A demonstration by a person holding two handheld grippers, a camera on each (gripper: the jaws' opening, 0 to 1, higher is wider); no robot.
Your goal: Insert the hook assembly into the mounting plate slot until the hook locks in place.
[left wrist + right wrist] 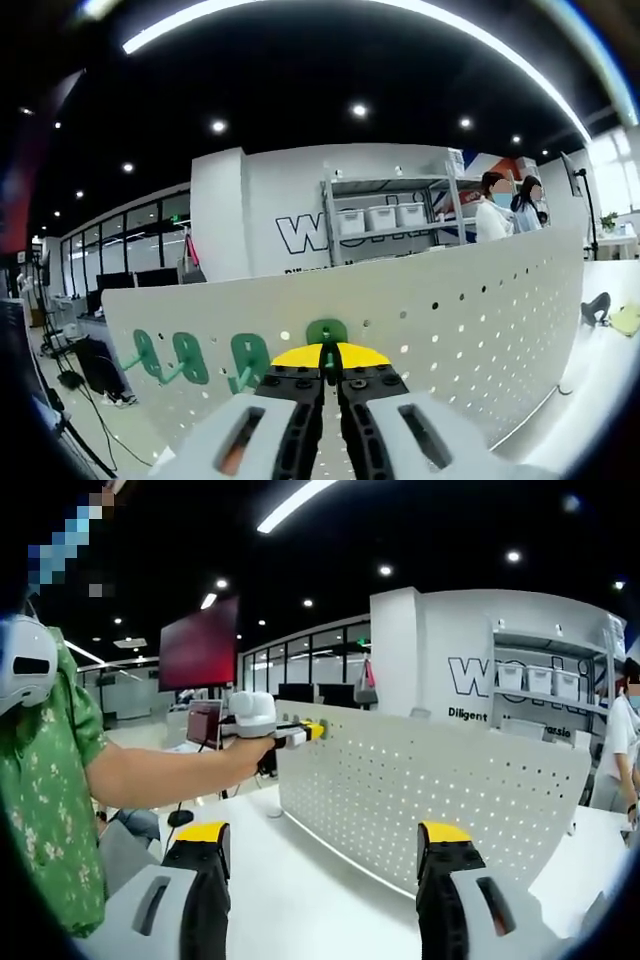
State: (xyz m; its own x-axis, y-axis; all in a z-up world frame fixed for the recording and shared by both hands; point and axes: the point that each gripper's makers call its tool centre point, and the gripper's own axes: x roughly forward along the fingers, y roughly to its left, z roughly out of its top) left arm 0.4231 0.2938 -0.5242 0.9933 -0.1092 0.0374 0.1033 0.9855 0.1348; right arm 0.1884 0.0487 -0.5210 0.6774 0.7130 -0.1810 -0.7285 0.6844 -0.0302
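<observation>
Left gripper (330, 372): jaws pinched nearly together on a green hook (326, 332), dead ahead at 12 o'clock, pressed against the white perforated plate (480, 310); locked or not, can't tell. Hook's long axis runs along the jaws into the panel. Three more green hooks (190, 358) sit at 9 to 10 o'clock. Right gripper (322, 855): jaws spread wide, empty, well back from the plate (440, 780), so left is nearer. Plate matte, rigid, dotted holes; hooks smooth plastic.
</observation>
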